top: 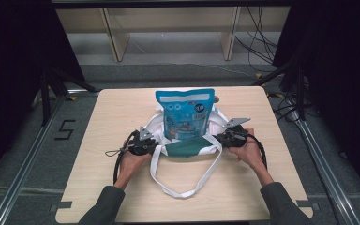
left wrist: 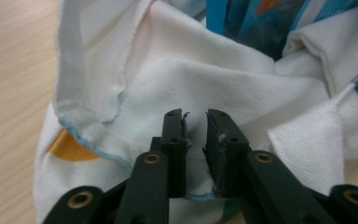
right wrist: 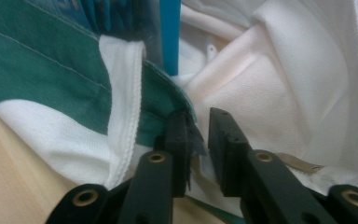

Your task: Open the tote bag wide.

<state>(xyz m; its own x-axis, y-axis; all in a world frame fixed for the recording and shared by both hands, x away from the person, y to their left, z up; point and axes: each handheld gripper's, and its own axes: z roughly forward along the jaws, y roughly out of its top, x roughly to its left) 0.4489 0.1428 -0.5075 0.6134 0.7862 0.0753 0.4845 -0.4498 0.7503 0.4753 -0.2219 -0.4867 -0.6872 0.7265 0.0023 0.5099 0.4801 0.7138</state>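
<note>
The blue pouch (top: 185,114) stands upright in the white cloth bag (top: 215,125) at the middle of the counter (top: 112,117). The left hand-held gripper (top: 153,147) and the right hand-held gripper (top: 217,138) sit at the bag's near rim, jaws slightly parted with no fabric pinched. Unsupported, the rim may slump, and the tall pouch could tip toward the far edge.
</note>
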